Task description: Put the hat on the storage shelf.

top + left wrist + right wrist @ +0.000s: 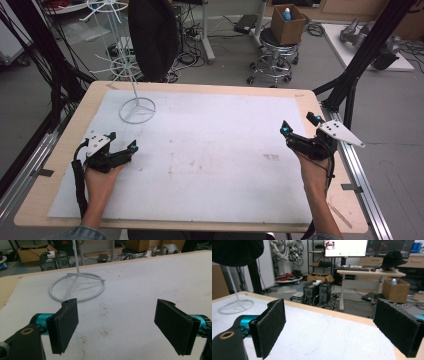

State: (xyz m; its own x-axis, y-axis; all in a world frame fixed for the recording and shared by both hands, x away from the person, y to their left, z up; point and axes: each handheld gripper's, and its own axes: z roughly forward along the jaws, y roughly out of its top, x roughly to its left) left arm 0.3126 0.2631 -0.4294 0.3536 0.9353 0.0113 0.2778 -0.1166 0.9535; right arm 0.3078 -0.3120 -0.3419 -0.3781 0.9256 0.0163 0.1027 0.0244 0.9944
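Observation:
A white wire stand (pixel 136 110) rests its ring base on the white mat (pixel 210 160), far left; its thin pole rises toward wire arms above. My left gripper (pixel 122 141) lies low on the mat's left side, just short of the ring, held by a hand. In the left gripper view the gripper (pixel 120 325) is open, with bare mat between its black pads, and the ring base (pixel 77 287) lies ahead. My right gripper (pixel 300 124) sits at the mat's right edge. In the right gripper view it (pixel 332 325) is open and holds nothing; the stand's ring (pixel 235 305) shows far left.
The wooden table (pixel 70 135) borders the mat on all sides. Behind it are a black chair (pixel 152 37) and a stool carrying a cardboard box (pixel 287 25). A black frame post (pixel 365 55) slants up at the table's far right corner.

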